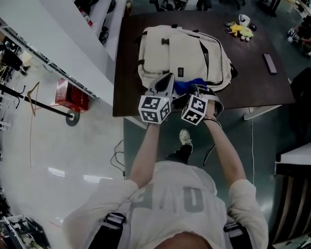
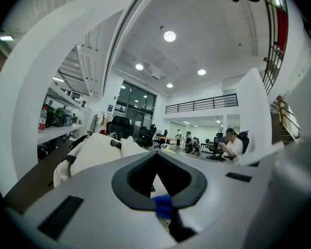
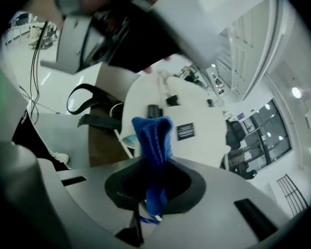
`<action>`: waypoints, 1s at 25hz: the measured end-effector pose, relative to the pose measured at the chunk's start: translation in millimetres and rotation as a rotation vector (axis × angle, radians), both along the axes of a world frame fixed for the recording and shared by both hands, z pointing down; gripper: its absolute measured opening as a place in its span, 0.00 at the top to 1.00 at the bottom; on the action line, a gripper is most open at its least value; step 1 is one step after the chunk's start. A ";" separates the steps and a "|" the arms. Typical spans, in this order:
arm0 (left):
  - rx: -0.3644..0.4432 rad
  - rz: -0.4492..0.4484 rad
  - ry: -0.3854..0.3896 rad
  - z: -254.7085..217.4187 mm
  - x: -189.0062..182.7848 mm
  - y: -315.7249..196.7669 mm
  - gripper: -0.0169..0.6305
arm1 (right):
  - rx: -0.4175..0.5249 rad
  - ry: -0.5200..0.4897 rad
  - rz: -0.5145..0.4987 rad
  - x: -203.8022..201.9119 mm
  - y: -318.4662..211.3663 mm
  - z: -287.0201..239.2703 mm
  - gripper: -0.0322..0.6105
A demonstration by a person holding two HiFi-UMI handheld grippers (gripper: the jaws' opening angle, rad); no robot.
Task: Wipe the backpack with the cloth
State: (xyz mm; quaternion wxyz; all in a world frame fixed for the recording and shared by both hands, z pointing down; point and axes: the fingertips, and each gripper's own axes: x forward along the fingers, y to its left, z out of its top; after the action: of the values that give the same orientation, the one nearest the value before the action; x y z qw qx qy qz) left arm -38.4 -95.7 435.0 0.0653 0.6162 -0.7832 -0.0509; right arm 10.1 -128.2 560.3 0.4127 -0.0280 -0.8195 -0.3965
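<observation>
At the near edge of a dark surface (image 1: 259, 82), a person leans over a cream backpack (image 1: 181, 51) that lies flat with its small black label (image 3: 185, 131) facing up. Its black straps (image 3: 85, 100) hang off the edge toward the person.

Both tools are held side by side just over the bag's near end. The right tool (image 3: 153, 191) is clamped on a blue cloth (image 3: 153, 139). The cloth stands up out of the closed jaws in a bunched fold and points at the bag, so a wad of fabric rather than bare plastic would meet it.

The left tool (image 2: 161, 200) has its jaws together too, with a sliver of blue caught at the pinch. This is apparently a corner of the same cloth. Gripping it from two sides would let the person keep it steady while it is drawn across the bag.

In the head view the cloth sits between the two tools, at or just above the bag's lower edge. Whether it touches the bag cannot be told. On this evidence the wiping is only at its start, with nearly the whole upper face of the bag ahead of the tools.

A yellow toy (image 1: 241, 30) and a flat dark object (image 1: 269, 64) lie well apart from the bag toward the surface's right side, out of the cloth's likely path.
</observation>
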 end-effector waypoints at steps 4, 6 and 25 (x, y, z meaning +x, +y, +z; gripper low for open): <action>0.033 -0.003 0.033 -6.6 -5.8 -21.6 0.97 | 0.062 -0.133 0.058 -17.5 -63.5 -73.8 0.89; 0.067 -0.005 0.065 -12.3 -10.7 -36.6 0.97 | 0.082 -0.171 0.082 -27.7 -96.3 -98.1 0.89; -0.047 -0.045 -0.077 -5.7 -95.2 -176.0 0.97 | 0.137 -0.012 -0.017 -173.0 -273.2 -66.5 0.89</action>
State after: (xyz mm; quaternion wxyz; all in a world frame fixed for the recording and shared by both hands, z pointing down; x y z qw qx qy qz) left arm -133.6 -271.7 429.3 0.0483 0.5984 -0.7997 -0.0101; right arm -162.9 -401.5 493.8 0.4052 -0.0043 -0.7928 -0.4552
